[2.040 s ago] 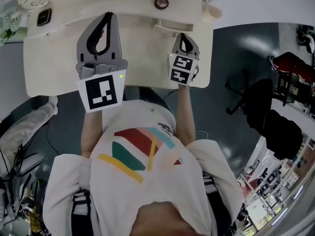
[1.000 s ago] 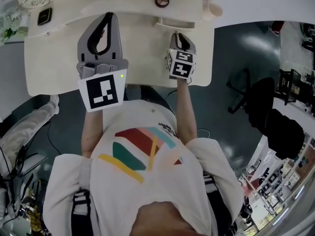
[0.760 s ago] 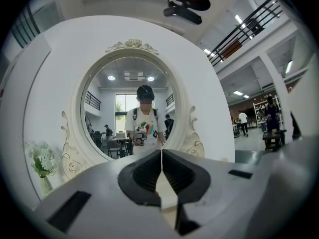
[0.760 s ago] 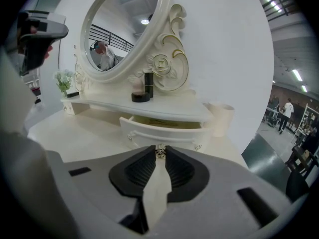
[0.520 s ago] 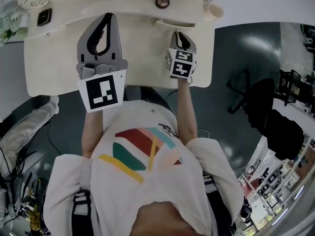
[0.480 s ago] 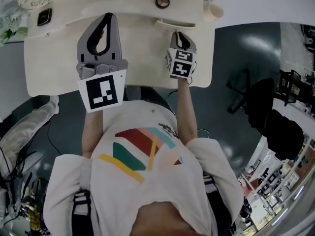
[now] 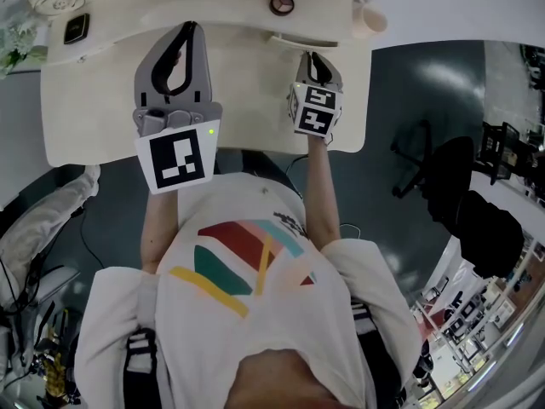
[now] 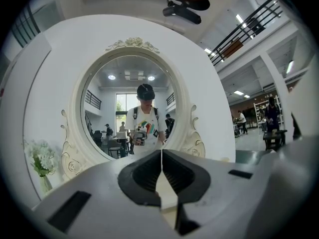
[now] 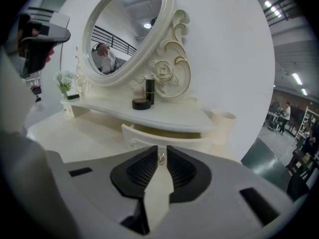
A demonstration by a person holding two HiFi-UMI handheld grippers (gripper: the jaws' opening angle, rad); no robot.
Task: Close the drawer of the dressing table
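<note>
The white dressing table (image 7: 94, 100) has a shallow drawer (image 7: 294, 41) standing a little way out beneath its raised back shelf. In the right gripper view the drawer front (image 9: 149, 133) lies just ahead, with its small metal knob (image 9: 161, 157) between my fingertips. My right gripper (image 7: 313, 55) (image 9: 161, 151) is shut on that knob. My left gripper (image 7: 189, 25) (image 8: 161, 151) hovers over the tabletop to the left, shut with nothing in it and pointing at the oval mirror (image 8: 134, 108).
On the back shelf stand a round compact (image 9: 141, 103), a dark lipstick (image 9: 150, 96) and a cream cup (image 9: 222, 123) at the right end. A flower vase (image 9: 65, 81) and a black box (image 7: 76, 29) sit at the left. An office chair (image 7: 443, 173) stands right of the table.
My right gripper has edged forward to the drawer front and its jaws have closed. The left gripper has stayed where it was.
</note>
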